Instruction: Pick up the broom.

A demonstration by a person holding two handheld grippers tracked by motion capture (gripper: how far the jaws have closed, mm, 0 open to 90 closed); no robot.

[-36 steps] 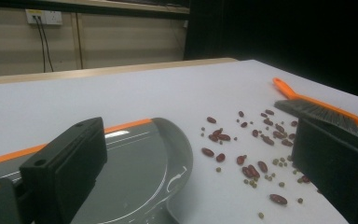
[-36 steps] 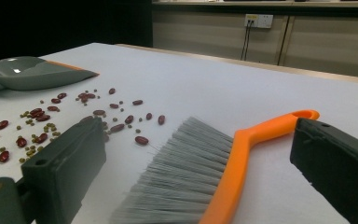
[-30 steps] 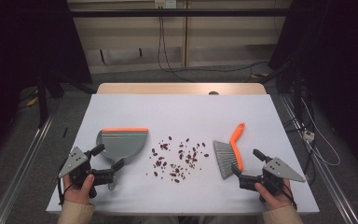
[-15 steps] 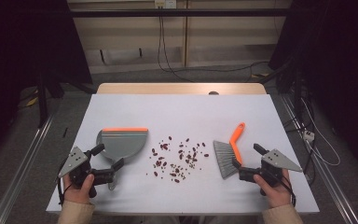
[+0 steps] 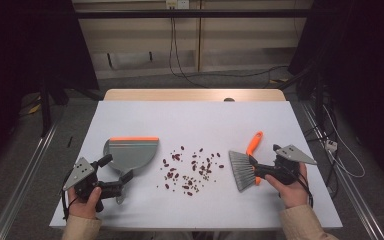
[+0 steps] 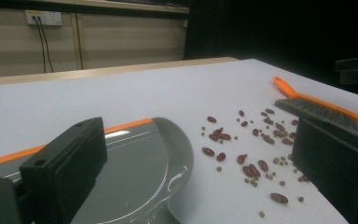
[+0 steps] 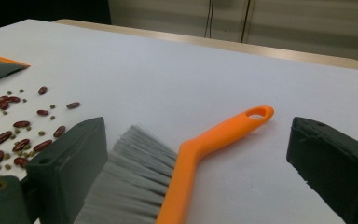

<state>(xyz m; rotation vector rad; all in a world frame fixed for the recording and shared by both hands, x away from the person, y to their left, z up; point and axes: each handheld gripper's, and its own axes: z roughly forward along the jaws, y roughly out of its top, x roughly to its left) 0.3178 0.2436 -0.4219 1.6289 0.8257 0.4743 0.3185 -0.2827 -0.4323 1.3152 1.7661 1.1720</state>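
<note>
- Our left gripper (image 5: 114,175) sits at the near left with its fingers (image 6: 70,158) spread wide; nothing is held. The grey plastic dustpan with an orange lip (image 5: 129,152) lies flat, its rear edge between them.
- Beyond the fingers, to the right, the scattered red beans and small green peas (image 5: 190,170) rest loose on the pale table (image 5: 200,120).
- Our right gripper (image 5: 252,172) has its fingers (image 7: 70,163) apart, straddling the grey-bristled hand brush with an orange handle (image 5: 245,162) without touching it.
- Risk, in our judgement: closing on the bristles instead of the handle would give a soft, twisting grip, and a slipping brush could flick beans off the table.
</note>
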